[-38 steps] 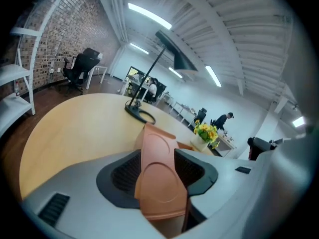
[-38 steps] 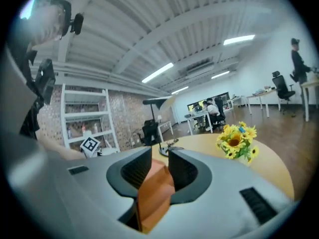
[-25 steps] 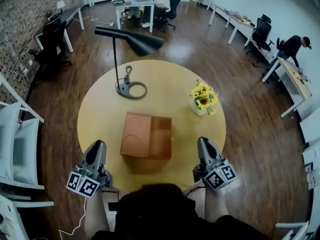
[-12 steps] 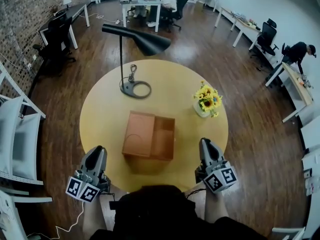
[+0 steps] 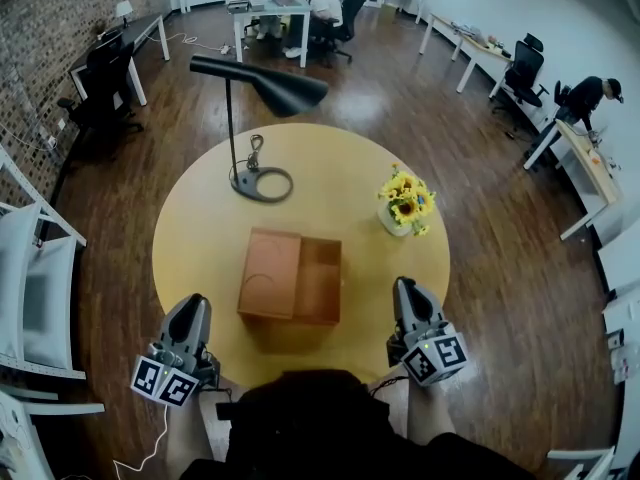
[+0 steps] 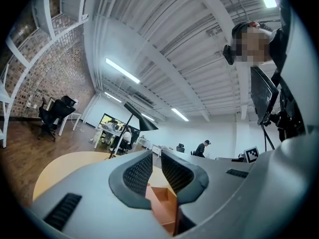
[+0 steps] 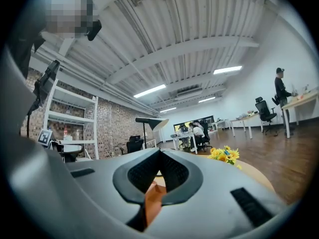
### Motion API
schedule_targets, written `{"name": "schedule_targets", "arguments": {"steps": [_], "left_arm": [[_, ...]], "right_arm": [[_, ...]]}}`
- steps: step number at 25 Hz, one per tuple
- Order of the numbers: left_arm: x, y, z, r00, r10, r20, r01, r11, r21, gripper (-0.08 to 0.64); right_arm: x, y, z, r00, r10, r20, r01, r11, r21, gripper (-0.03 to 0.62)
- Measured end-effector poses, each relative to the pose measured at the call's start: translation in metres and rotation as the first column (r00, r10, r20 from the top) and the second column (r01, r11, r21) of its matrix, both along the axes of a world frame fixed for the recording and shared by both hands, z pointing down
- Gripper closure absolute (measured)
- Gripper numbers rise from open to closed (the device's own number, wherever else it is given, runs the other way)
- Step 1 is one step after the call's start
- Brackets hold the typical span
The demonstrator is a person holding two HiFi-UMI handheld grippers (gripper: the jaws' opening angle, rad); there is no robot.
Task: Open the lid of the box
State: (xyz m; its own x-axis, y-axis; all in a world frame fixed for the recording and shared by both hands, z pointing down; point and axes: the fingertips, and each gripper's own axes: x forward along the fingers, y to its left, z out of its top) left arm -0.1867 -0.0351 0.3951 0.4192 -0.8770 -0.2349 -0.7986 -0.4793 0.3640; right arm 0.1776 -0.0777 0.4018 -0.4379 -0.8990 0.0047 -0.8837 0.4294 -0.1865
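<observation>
A brown box [image 5: 285, 320] stands in the middle of the round yellow table [image 5: 200, 238]. Its lid [image 5: 270, 271] lies over the left half, and the right half shows an open compartment [image 5: 322, 276]. My left gripper [image 5: 191, 304] hovers at the table's front edge, left of the box and apart from it. Its jaws are closing the last bit to a thin slit, with nothing between them [image 6: 156, 157]. My right gripper [image 5: 402, 288] is at the front right, also clear of the box, shut and empty [image 7: 160, 154]. Beyond each pair of jaws the box shows as orange [image 6: 164, 203] [image 7: 153, 195].
A black desk lamp [image 5: 262, 181] stands at the table's back left, its shade [image 5: 275, 83] hanging over the rim. A pot of sunflowers [image 5: 405, 200] sits at the right. White chairs [image 5: 35, 288] stand to the left of the table. People sit at desks far behind.
The left gripper has drawn back slightly toward me. The right gripper and the box stay where they were.
</observation>
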Motion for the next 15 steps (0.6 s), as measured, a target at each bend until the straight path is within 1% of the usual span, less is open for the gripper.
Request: {"name": "schedule_targets", "arguments": {"steps": [3,4,7,8,11,12,13,15], "left_arm": [[0.000,-0.002,0.001,1.000,-0.004,-0.028,0.004,1.000,0.001,0.522],[0.002,-0.002,0.001,1.000,-0.006,-0.016,0.006,1.000,0.001,0.522],[0.015,0.002,0.004,0.996,0.007,0.088,-0.007,1.000,0.006,0.522],[0.018,0.003,0.004,0.996,0.015,0.093,-0.015,1.000,0.005,0.522],[0.014,0.004,0.004,1.000,0.018,0.014,-0.018,1.000,0.002,0.522],[0.012,0.005,0.004,1.000,0.013,-0.002,-0.013,1.000,0.001,0.522],[0.010,0.005,0.004,1.000,0.007,-0.003,-0.007,1.000,0.001,0.522],[0.007,0.005,0.005,1.000,-0.003,0.017,0.003,1.000,-0.001,0.522]], "right_arm": [[0.001,0.002,0.002,1.000,0.008,-0.002,-0.008,1.000,0.002,0.592],[0.001,0.002,0.003,1.000,0.007,-0.006,-0.007,1.000,0.000,0.592],[0.002,0.003,0.005,1.000,0.002,-0.019,-0.002,1.000,-0.003,0.592],[0.003,0.003,0.006,1.000,0.003,-0.021,-0.003,1.000,-0.005,0.592],[0.006,0.004,0.008,1.000,0.010,-0.017,-0.010,1.000,-0.009,0.591],[0.006,0.004,0.008,1.000,0.011,-0.015,-0.011,1.000,-0.008,0.591],[0.006,0.004,0.008,1.000,0.011,-0.013,-0.011,1.000,-0.006,0.592],[0.005,0.005,0.007,1.000,0.010,-0.010,-0.010,1.000,-0.002,0.591]]}}
